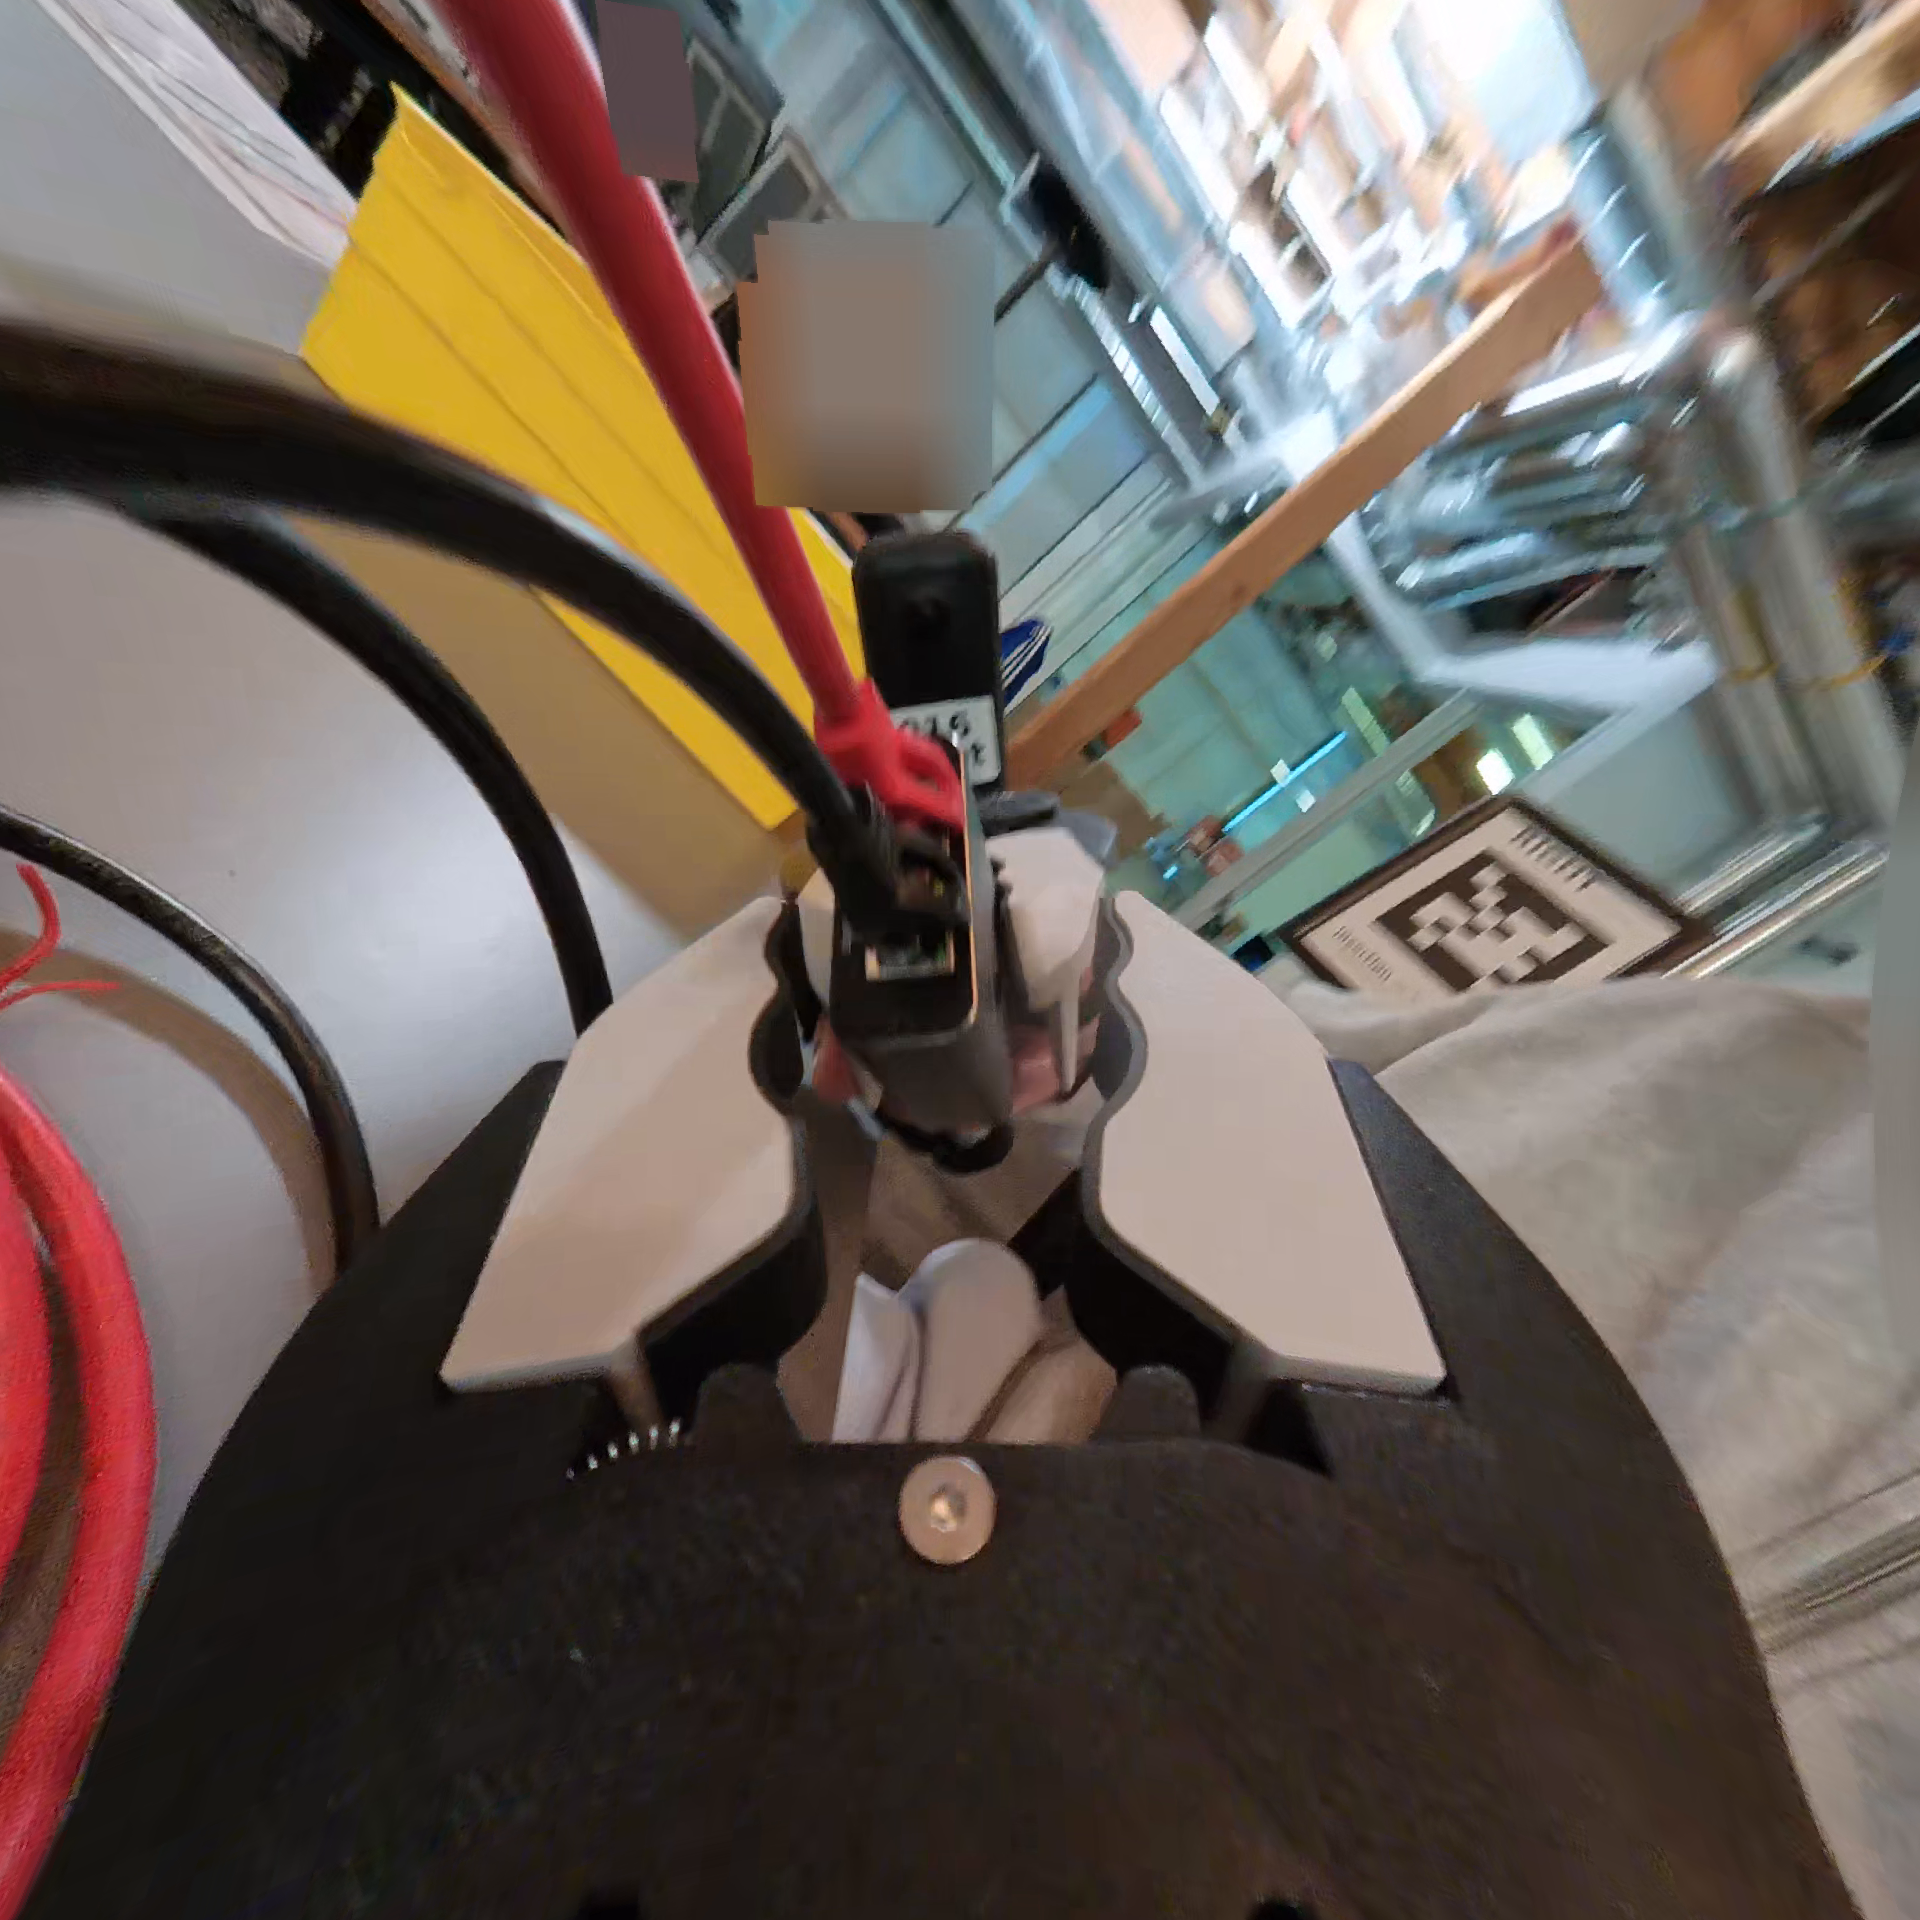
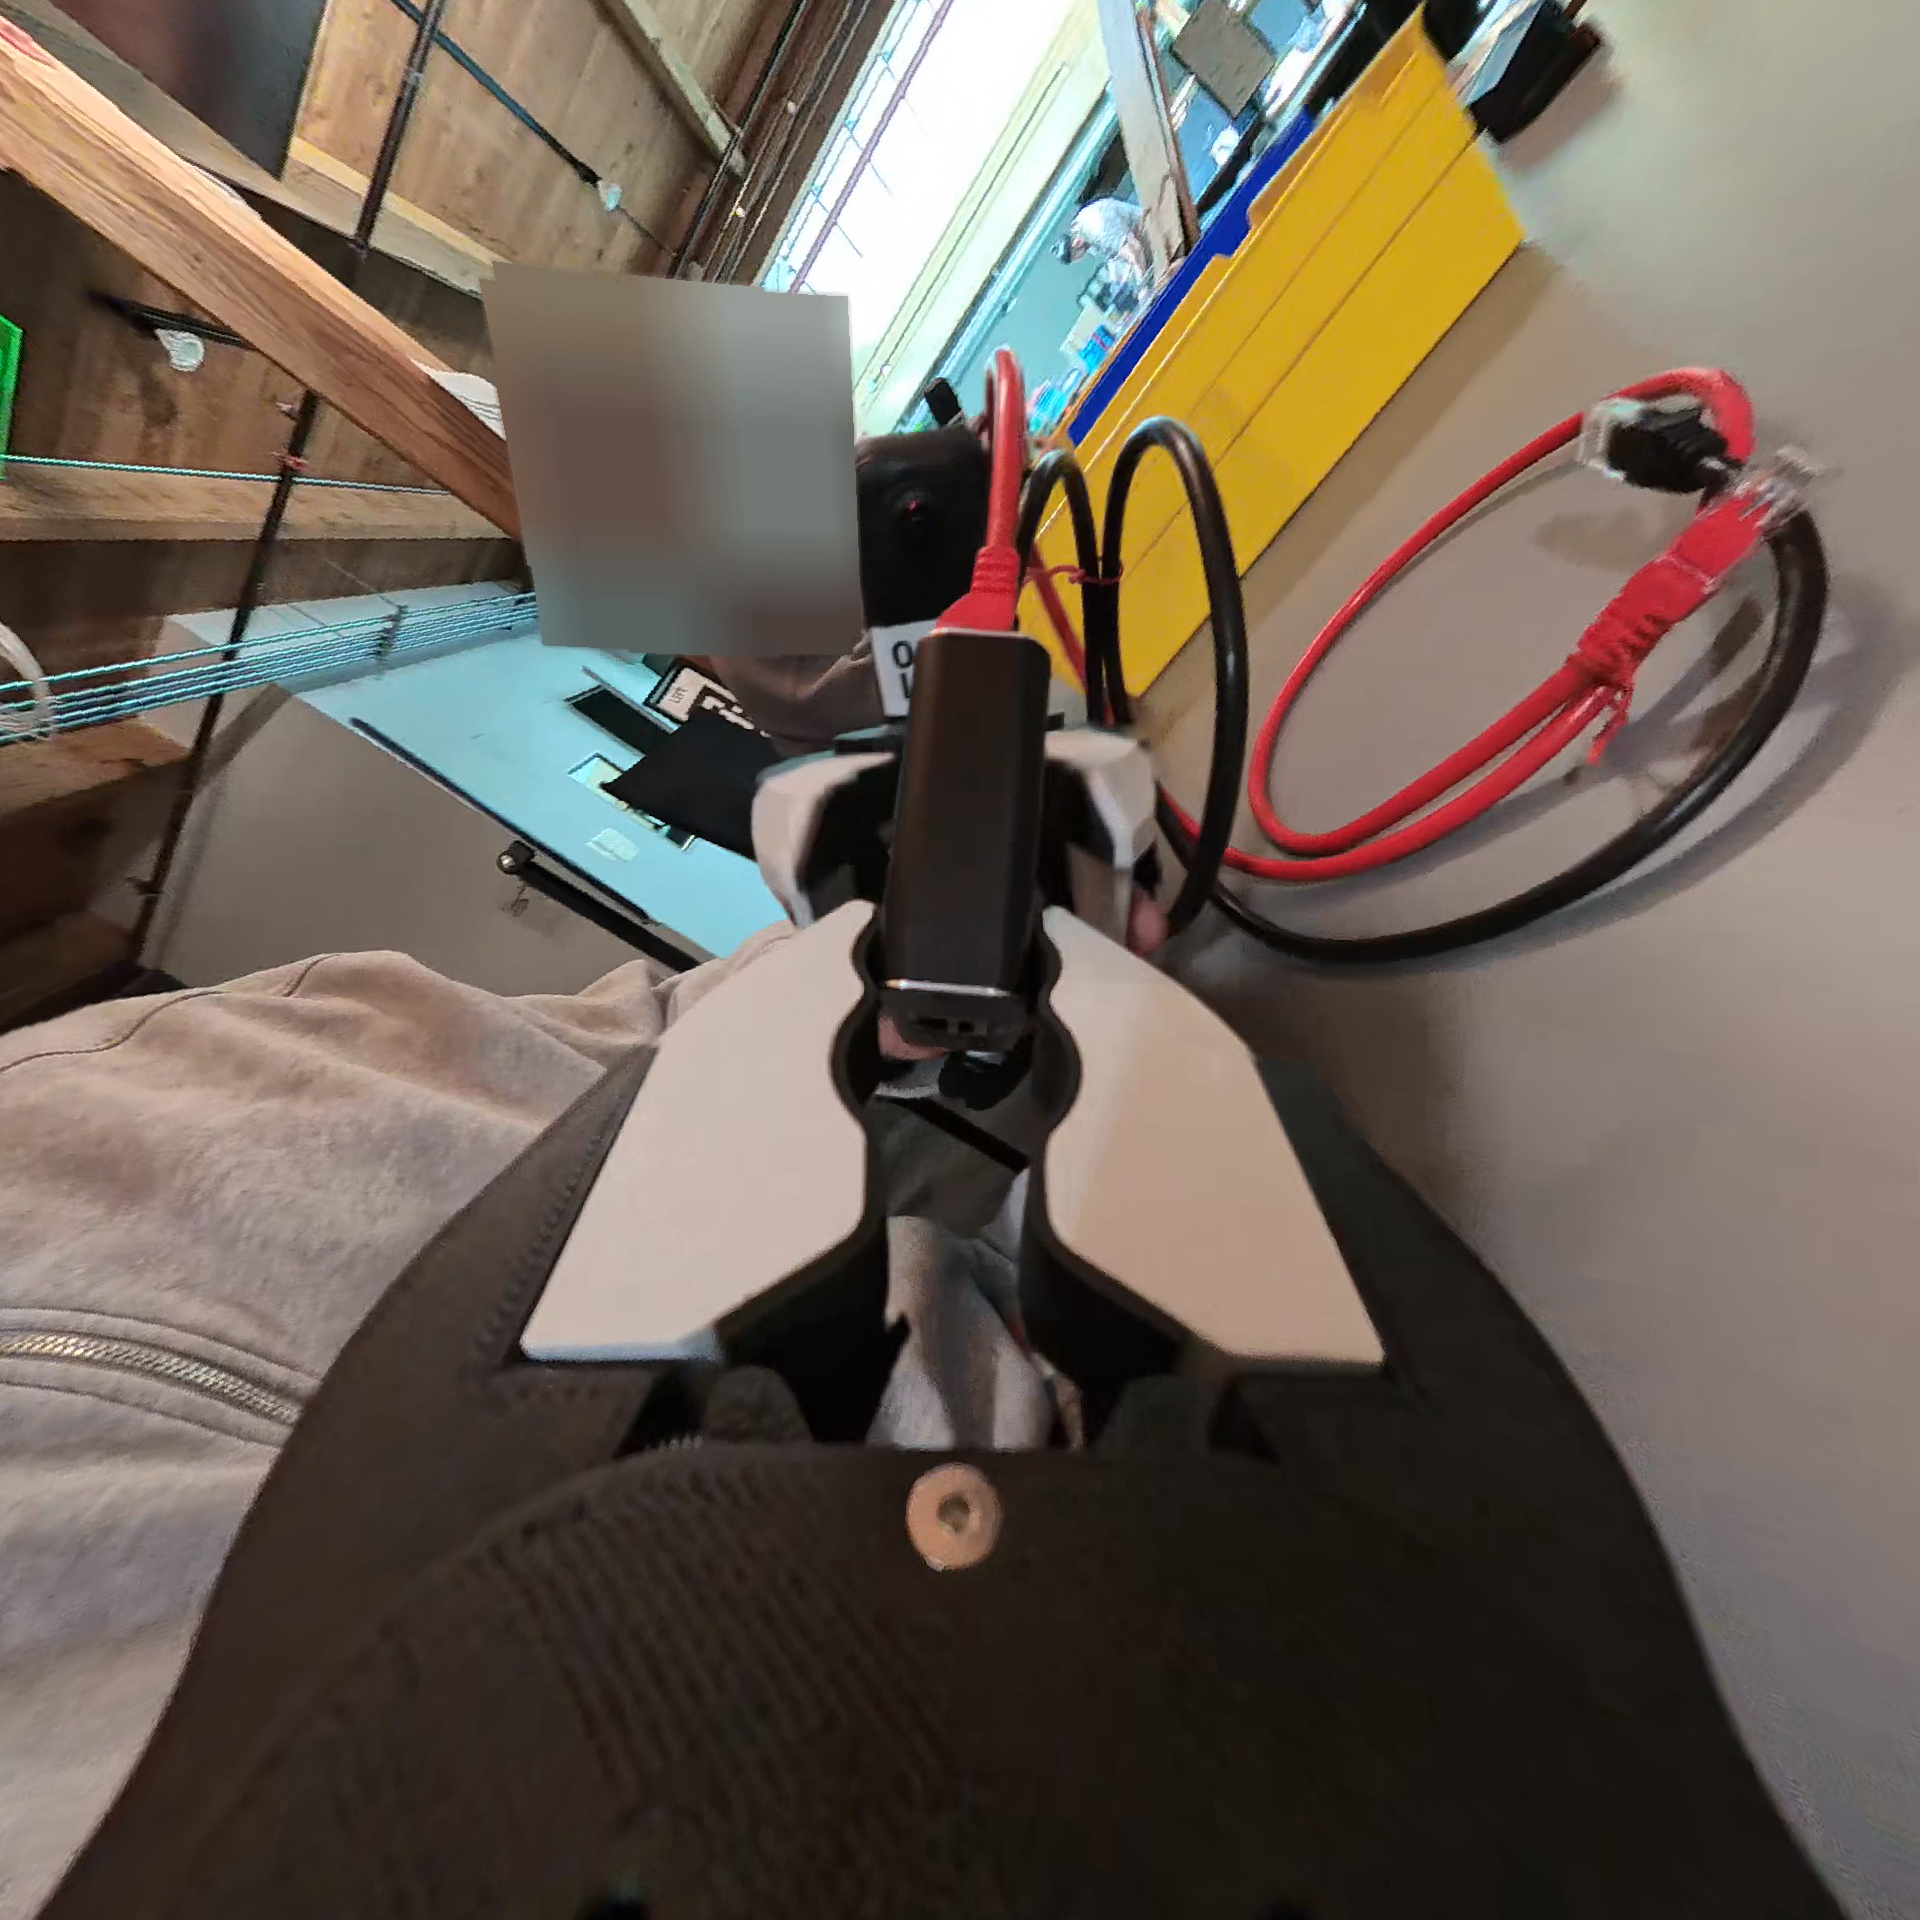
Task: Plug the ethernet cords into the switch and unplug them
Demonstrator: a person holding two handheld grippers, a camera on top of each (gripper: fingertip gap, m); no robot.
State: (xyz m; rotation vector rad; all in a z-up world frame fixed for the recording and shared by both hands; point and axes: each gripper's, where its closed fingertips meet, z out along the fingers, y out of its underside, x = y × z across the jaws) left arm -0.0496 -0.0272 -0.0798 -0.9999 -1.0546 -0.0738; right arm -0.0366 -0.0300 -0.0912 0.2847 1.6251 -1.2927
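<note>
A small black switch is held in the air between both grippers. My left gripper is shut on one end of it. A black cord and a red cord are plugged into ports on the face I see; one port below them is empty. My right gripper is shut on the other end of the switch. The red plug sits in its far end. The left gripper's white fingers show beyond. Loose red and black plug ends lie on the table.
A yellow bin with a blue one behind it stands along the table's far side, also in the left wrist view. Red cord coils lie at the left. A person's grey sweater is close. A black-and-white marker board stands beyond.
</note>
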